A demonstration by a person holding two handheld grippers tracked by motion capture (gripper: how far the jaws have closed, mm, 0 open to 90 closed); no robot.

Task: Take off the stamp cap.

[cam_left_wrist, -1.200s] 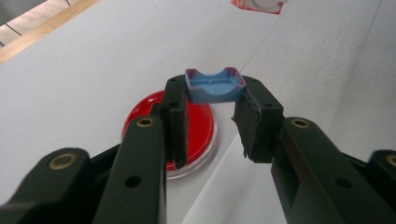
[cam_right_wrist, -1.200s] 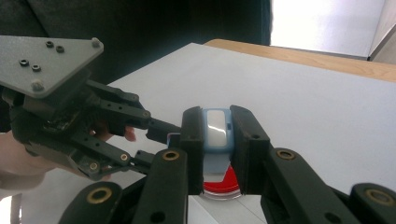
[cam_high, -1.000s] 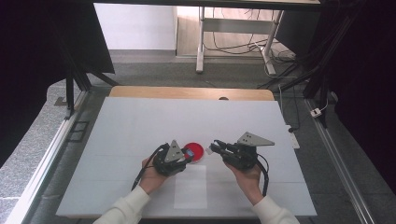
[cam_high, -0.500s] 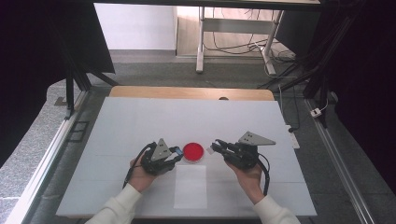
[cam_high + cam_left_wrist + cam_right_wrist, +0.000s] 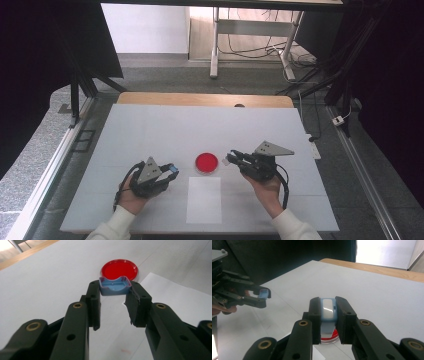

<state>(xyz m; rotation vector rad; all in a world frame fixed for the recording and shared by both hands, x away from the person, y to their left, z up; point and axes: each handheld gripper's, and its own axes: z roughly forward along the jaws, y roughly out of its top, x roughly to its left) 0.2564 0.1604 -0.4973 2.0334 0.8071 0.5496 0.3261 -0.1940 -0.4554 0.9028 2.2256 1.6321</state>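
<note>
Pinching a small blue plastic cap (image 5: 115,286), the left gripper (image 5: 172,171) sits at nine o'clock of the round red-filled clear dish (image 5: 206,162). At three o'clock, the right gripper (image 5: 231,159) clamps a blue-framed white piece (image 5: 328,308), its lower part hidden.

Bright, even light; dark surroundings; near fingers blurred.

Red dish (image 5: 206,162); blue cap (image 5: 115,285); blue-white piece (image 5: 328,308); white paper (image 5: 204,200); black tools.
</note>
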